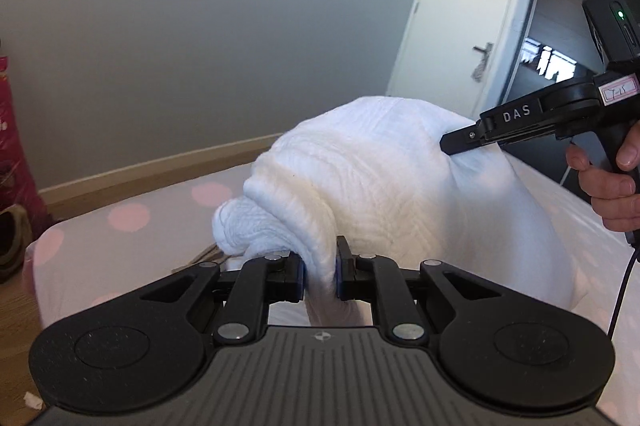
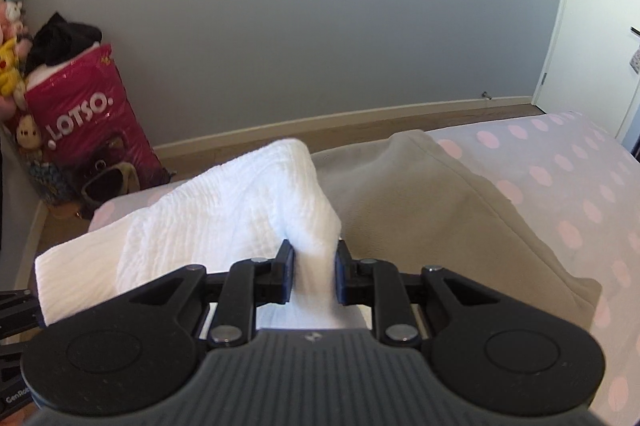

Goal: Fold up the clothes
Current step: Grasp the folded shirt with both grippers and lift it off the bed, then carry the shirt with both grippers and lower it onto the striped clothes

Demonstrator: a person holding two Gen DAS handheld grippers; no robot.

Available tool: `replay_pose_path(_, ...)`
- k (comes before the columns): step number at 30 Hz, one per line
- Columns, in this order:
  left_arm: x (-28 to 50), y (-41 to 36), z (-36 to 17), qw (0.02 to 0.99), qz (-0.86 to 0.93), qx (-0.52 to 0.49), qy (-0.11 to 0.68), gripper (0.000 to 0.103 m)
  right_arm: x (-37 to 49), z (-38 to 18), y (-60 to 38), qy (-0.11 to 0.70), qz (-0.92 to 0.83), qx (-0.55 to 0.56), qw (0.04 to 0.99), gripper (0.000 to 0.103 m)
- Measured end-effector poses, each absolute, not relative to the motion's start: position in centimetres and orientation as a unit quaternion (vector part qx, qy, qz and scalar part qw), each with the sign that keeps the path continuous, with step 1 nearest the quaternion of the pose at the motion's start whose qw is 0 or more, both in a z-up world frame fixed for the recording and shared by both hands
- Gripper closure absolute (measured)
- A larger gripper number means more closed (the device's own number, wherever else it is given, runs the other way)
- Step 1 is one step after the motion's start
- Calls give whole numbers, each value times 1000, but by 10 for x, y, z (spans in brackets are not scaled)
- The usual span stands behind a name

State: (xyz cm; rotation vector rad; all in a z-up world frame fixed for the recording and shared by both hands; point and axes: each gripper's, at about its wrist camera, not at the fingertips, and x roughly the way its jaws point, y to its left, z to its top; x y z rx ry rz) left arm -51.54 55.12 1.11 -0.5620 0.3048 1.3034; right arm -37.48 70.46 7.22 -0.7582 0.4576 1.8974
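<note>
**Ana:** Both tongs are pinching the white garment (image 1: 360, 177). The left tongs (image 1: 320, 272) clamp a bunched fold at six o'clock in their own view; the right tongs (image 2: 314, 272) clamp another fold, and they also show at three o'clock in the left view.

**Ben:** Where is the cloth itself?

**Ana:** Lifted between the two, humped above the polka-dot bed (image 2: 560, 185), with a beige cloth (image 2: 420, 193) lying beneath it at one o'clock.

**Ben:** Risks?

**Ana:** I think each grip holds a thick wad, not a clean edge. Pulling apart could drag a layer free, and the fold would land crooked or snag the beige cloth.
</note>
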Motion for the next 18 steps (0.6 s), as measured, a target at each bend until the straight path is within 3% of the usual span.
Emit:
replay_pose_path(5, -515, 563, -7, 729, 608, -258, 181, 91, -391, 34, 739, 193, 770, -348, 498, 80)
replay_pose_path(8, -519, 568, -18, 726, 597, -283, 191, 87, -394, 13, 753, 203, 754, -364, 508, 74)
replay_pose_path(10, -529, 576, -20, 724, 585, -321, 177, 85, -394, 7, 758, 207, 745, -364, 519, 62)
replay_pose_path(14, -559, 593, -21, 714, 547, -422, 116, 77, -389, 11, 758, 220, 740, -351, 530, 57)
replay_pose_path(16, -577, 597, -23, 702, 540, -457, 85, 72, -378, 23, 753, 229, 741, -334, 536, 45)
replay_pose_path(18, -589, 599, -25, 690, 542, -474, 74, 69, -362, 32, 745, 245, 740, -319, 540, 44)
